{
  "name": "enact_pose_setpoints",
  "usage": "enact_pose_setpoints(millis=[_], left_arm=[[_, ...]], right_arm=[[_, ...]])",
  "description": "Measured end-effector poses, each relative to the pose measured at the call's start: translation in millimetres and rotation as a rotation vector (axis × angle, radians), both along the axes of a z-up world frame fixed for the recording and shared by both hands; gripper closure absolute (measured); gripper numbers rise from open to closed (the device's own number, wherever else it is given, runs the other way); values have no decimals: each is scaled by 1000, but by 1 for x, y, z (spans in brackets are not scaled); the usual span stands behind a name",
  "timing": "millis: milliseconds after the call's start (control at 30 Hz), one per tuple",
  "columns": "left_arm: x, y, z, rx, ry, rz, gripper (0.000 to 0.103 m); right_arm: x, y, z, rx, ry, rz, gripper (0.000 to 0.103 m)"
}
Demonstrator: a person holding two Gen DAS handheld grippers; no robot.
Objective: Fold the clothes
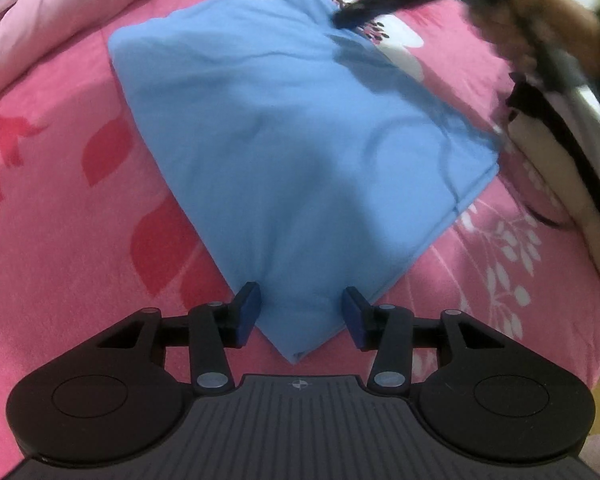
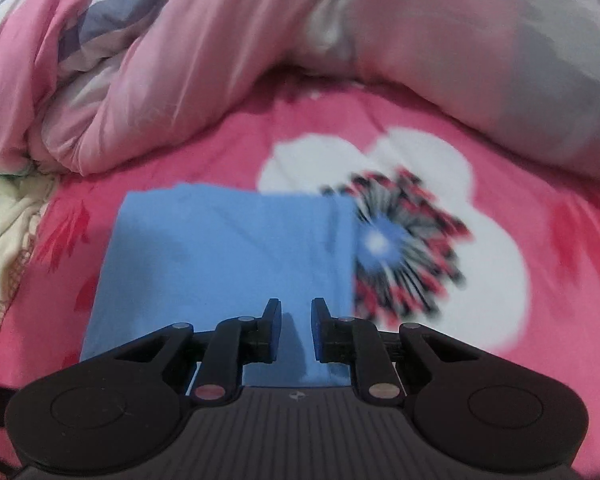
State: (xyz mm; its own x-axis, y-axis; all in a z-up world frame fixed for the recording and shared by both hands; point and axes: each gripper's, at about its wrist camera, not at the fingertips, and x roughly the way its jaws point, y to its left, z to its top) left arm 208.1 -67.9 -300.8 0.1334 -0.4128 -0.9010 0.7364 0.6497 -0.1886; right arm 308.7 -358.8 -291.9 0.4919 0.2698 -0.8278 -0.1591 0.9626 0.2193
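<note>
Lying flat on the pink flowered bed sheet (image 1: pixel 60 208) in the left wrist view is a folded blue cloth (image 1: pixel 284 136). One corner of it sits between the two arms of the left tool (image 1: pixel 299 314). That tool is partly open and its blue pads do not press the cloth. Far off, the dark blurry right tool (image 1: pixel 356 14) is at the far corner of the cloth.

From the right wrist view, the blue cloth (image 2: pixel 228 256) lies beside a big white flower (image 2: pixel 480 248) on the sheet. The right tool (image 2: pixel 296 330) hangs over its near edge, open only a little, holding nothing. A pink blanket (image 2: pixel 172 72) is bunched up behind
</note>
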Motion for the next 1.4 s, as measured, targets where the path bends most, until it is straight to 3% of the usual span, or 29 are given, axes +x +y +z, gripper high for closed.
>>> enact_pose_setpoints(millis=[67,200,300,400,467,567,733,800,867,967,1100,1267,1400], left_arm=[[-1,-1,0,6,-5,-5,55],[0,1,-1,0,1,2,53],[0,1,-2,-5,4,4,52],[0,3,-1,-3,0,1,52],[0,4,-1,-3,0,3,52],[0,7,-1,-14,6,17,51],[0,11,0,-23,8,27,51],[0,12,1,-24,7,29,51],[-1,13,1,-22,1,25,51],[-3,9,0,-18,-4,17,51],[-1,8,0,-20,2,14,51],[1,5,-2,-19,7,6,50],[-1,3,-2,-12,-5,-22,49]], right_arm=[[17,-7,-15,-50,5,-21,89],[23,-33,-9,17,18,-105,88],[24,-22,6,40,-21,-45,88],[46,-8,-5,22,-18,-15,89],[60,-18,-18,-14,-17,-82,86],[62,-32,-7,51,-33,-174,86],[66,13,9,197,23,128,86],[80,42,-1,211,59,241,86],[98,62,-18,199,75,261,86],[126,61,-38,248,65,160,100],[130,29,-20,293,-10,-23,95],[93,-19,9,377,121,24,92],[40,-31,12,344,288,102,88]])
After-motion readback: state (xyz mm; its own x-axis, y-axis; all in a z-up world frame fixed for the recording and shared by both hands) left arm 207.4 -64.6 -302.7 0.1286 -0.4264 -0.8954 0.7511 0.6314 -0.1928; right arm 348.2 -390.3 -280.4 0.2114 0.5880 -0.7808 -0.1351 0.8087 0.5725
